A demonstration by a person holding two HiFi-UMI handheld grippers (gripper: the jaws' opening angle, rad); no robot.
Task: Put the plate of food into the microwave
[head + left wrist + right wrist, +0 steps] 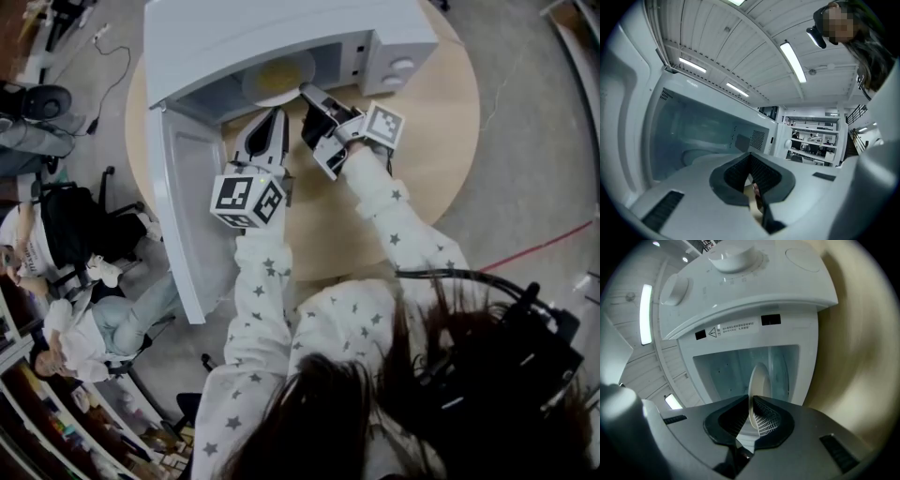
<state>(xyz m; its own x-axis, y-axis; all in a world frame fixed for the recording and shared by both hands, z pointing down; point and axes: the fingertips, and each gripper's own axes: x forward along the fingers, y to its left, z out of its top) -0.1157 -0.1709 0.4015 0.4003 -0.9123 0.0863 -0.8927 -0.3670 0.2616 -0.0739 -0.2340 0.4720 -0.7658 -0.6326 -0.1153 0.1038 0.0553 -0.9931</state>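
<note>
The white plate [278, 78] with yellowish food lies half inside the open microwave [281, 28]. My right gripper [309, 94] is shut on the plate's near rim. In the right gripper view the plate [758, 383] shows edge-on between the pads, reaching into the microwave's cavity [736, 366]. My left gripper [271, 120] hovers just left of it at the cavity mouth, its jaws together and holding nothing. The left gripper view looks over the shut left gripper [752, 183] into the cavity [693, 136].
The microwave door [187, 206] hangs open toward the left and the near side, beside my left arm. The microwave stands on a round wooden table [441, 122]. Its control knobs [736, 258] are on the right. People sit on chairs [56, 253] at the far left.
</note>
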